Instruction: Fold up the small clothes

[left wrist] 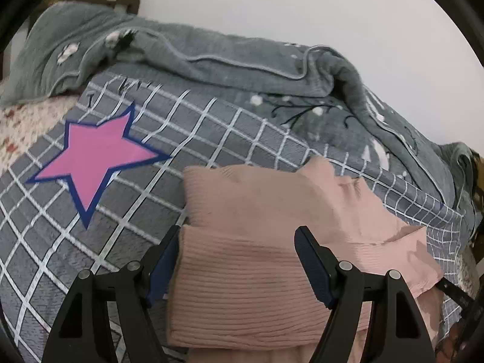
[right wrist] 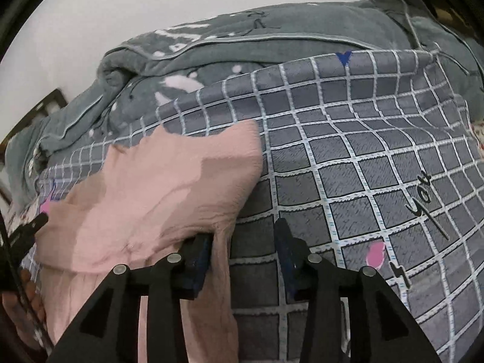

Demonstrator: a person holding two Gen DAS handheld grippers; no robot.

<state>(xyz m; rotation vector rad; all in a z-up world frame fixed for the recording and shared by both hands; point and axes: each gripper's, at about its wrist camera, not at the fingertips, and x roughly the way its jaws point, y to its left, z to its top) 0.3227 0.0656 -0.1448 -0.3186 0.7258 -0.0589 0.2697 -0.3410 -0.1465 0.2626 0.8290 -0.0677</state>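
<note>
Fabric bunches between the spread left gripper [left wrist: 239,260] as a pink garment [left wrist: 266,211] (half folded) lies beside the pink star [left wrist: 96,154], the right gripper [right wrist: 245,242] likewise agape, apparently readying another fold.

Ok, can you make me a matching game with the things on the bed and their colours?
Things:
1. star
2. ribbed garment
3. rumpled blanket
4. grid lines on the checked bedcover

Colours:
A. grey-green
B. white
C. bright pink with a blue edge
D. pale pink

Pairs: 1-C, 2-D, 3-A, 4-B
</note>
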